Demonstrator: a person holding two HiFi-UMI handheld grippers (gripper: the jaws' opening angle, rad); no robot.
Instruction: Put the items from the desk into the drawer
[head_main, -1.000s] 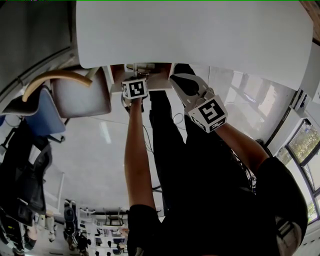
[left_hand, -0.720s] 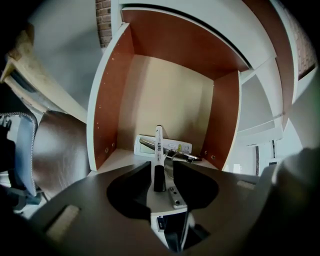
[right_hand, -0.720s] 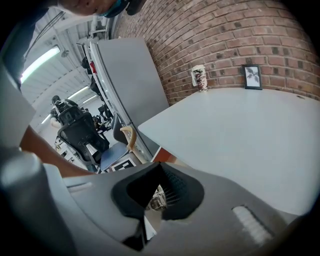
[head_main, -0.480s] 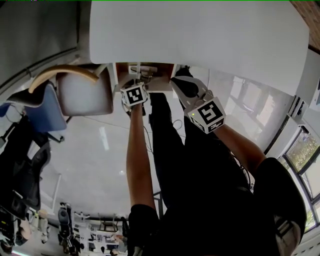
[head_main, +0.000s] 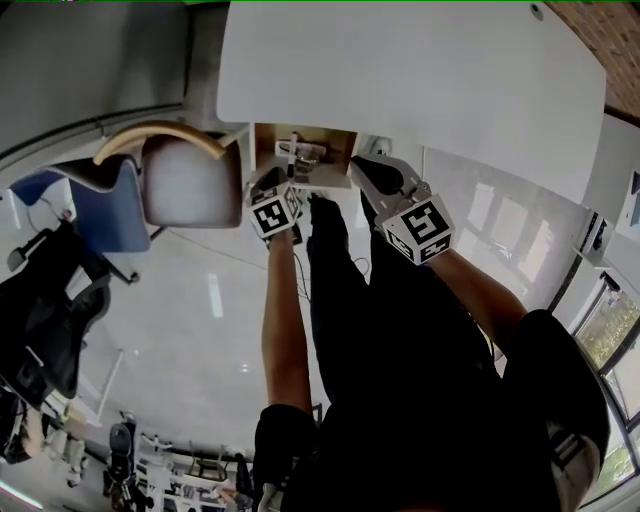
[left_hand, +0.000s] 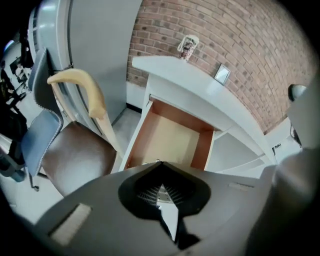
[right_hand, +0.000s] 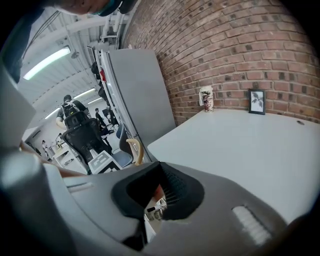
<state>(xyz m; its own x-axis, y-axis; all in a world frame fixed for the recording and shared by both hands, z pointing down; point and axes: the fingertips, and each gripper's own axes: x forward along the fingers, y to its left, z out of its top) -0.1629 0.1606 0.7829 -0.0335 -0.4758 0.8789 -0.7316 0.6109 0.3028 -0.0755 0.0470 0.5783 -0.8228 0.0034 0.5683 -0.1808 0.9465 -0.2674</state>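
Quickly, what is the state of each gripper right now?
Left gripper: closed, holding nothing.
Right gripper: closed, holding nothing.

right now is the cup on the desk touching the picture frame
Apart. The right gripper view shows the cup and the picture frame standing on the desk, with a clear stretch of brick wall visible between them.

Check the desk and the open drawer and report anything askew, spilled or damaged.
Nothing stands out. The drawer is pulled open and sits straight under the desk. The cup and the picture frame stand upright by the brick wall. No spill or damage shows.
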